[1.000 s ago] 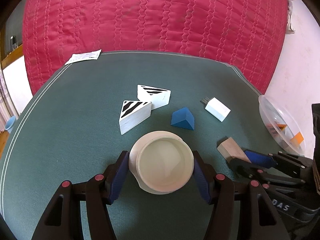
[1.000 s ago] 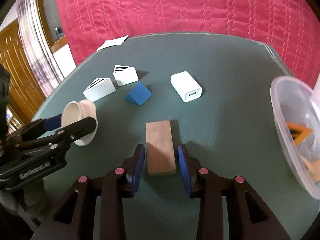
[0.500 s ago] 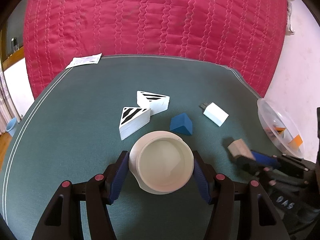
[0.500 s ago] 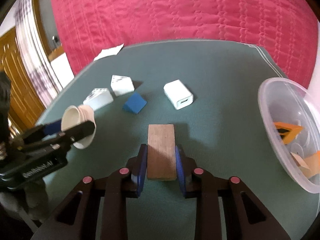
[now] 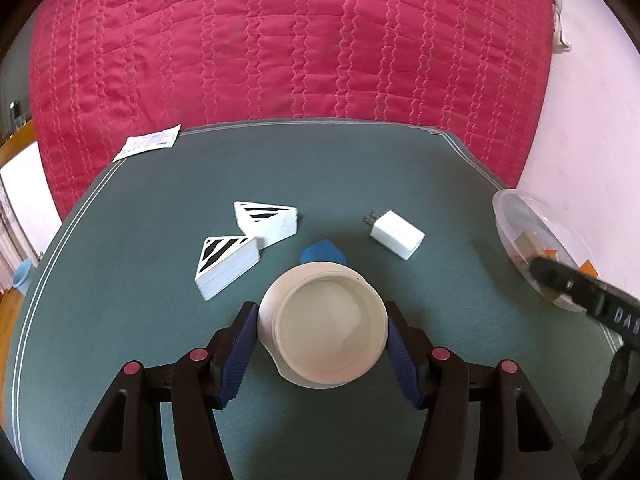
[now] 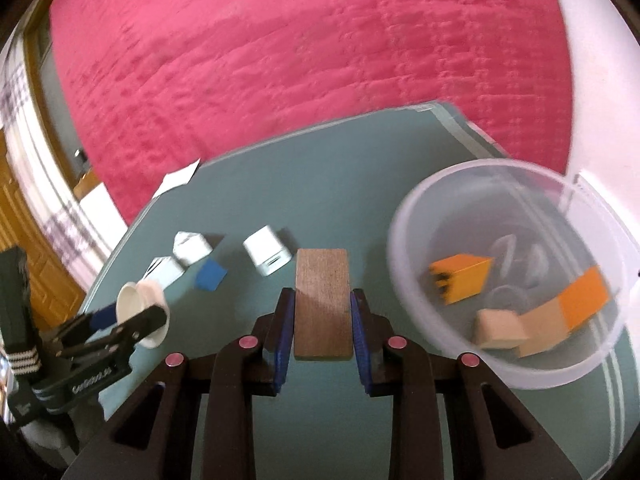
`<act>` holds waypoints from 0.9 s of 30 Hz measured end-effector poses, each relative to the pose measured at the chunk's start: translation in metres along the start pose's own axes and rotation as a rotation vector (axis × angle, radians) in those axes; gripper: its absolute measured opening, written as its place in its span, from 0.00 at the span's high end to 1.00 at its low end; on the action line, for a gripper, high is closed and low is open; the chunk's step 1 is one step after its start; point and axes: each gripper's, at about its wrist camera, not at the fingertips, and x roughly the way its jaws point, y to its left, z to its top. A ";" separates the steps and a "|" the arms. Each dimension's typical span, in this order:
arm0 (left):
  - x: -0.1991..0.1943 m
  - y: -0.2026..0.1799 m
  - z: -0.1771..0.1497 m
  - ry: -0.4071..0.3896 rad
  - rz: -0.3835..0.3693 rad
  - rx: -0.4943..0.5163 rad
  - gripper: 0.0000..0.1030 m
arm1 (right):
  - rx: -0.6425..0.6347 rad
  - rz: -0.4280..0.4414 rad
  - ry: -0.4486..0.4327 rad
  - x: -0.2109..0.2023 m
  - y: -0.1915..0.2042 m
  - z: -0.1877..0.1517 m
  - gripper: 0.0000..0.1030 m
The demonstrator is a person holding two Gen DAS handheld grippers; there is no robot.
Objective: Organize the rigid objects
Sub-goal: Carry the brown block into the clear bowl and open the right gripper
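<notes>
Left wrist cam: left gripper [image 5: 322, 334] is clamped on the cream bowl [image 5: 326, 330], held above the green mat [image 5: 120, 320]. Two striped white wedges [image 5: 228, 266], a blue block [image 5: 323, 252] and a white charger [image 5: 396, 235] lie just past it

Right wrist cam (blurry): right gripper [image 6: 322, 322] is squeezing the wooden block [image 6: 322, 304], lifted next to the clear tub [image 6: 508, 368] with orange and tan blocks inside
</notes>
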 end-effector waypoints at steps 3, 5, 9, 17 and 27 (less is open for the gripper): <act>-0.001 -0.009 0.004 -0.007 -0.005 0.019 0.38 | 0.033 -0.028 -0.031 -0.007 -0.018 0.007 0.73; -0.001 -0.015 0.006 -0.011 -0.008 0.031 0.38 | 0.066 -0.050 -0.051 -0.013 -0.032 0.012 0.73; -0.002 -0.027 0.009 -0.015 -0.014 0.059 0.38 | 0.119 -0.088 -0.081 -0.018 -0.059 0.020 0.73; 0.003 -0.052 0.014 -0.008 -0.029 0.111 0.38 | 0.201 -0.148 -0.129 -0.021 -0.102 0.026 0.72; 0.004 -0.084 0.026 -0.015 -0.069 0.166 0.38 | 0.252 -0.219 -0.159 -0.023 -0.128 0.020 0.68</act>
